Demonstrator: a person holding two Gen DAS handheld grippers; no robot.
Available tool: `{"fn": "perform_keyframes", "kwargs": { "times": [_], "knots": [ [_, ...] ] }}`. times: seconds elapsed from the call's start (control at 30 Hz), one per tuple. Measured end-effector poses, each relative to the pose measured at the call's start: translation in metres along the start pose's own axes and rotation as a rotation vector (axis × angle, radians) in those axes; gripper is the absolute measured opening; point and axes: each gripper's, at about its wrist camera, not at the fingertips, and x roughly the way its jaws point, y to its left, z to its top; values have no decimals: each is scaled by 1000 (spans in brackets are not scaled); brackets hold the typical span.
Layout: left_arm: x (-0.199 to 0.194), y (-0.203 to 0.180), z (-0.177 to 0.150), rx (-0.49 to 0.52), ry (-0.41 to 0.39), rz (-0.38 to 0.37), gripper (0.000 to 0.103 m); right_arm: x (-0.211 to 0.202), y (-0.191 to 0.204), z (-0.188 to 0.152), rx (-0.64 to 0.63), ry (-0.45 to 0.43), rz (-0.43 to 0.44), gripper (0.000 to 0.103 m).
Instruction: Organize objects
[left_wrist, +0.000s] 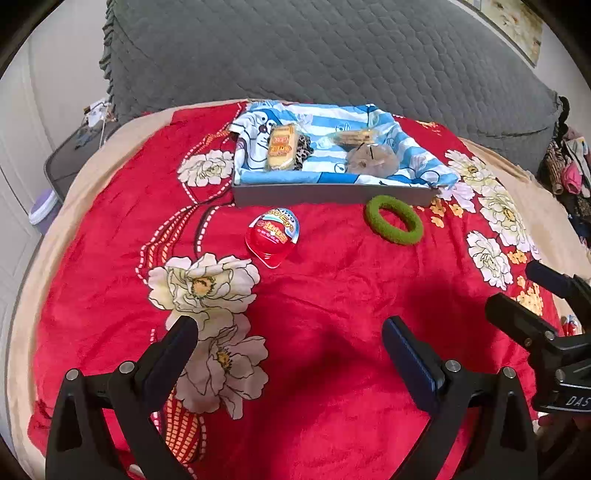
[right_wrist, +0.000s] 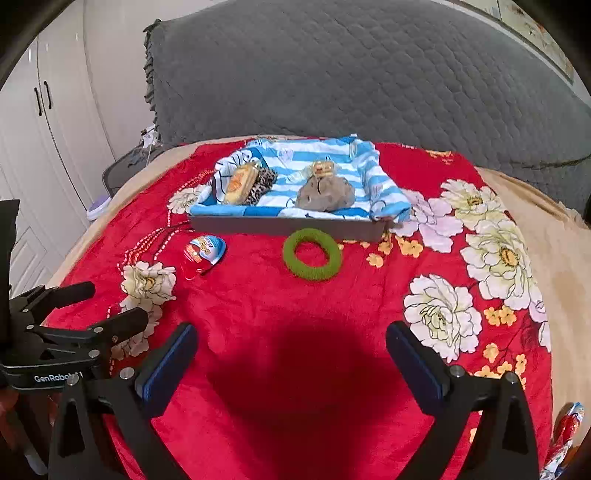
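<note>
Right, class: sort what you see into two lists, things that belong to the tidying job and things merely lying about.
Belongs to the job:
- grey tray lined with striped cloth
- red egg-shaped pack, on the blanket
- green ring, on the blanket
- snack packet and grey lump, in the tray

Lying about:
- grey quilt
- white cupboard
- floral blanket

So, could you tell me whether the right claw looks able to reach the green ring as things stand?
Probably yes: the right claw is open, and only bare red blanket lies between it and the green ring.
</note>
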Motion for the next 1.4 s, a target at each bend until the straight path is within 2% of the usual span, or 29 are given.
{"fn": "perform_keyframes", "kwargs": {
  "times": [0.37,0.7,1.4],
  "knots": [
    [30,15,8,-45,15,-1,100,30,-2,5,22,20,8,103],
    [51,14,16,-34,26,5,100,50,-6,15,38,23,13,103],
    [61,11,38,-19,0,-17,100,70,-7,24,34,22,2,102]
  ]
}}
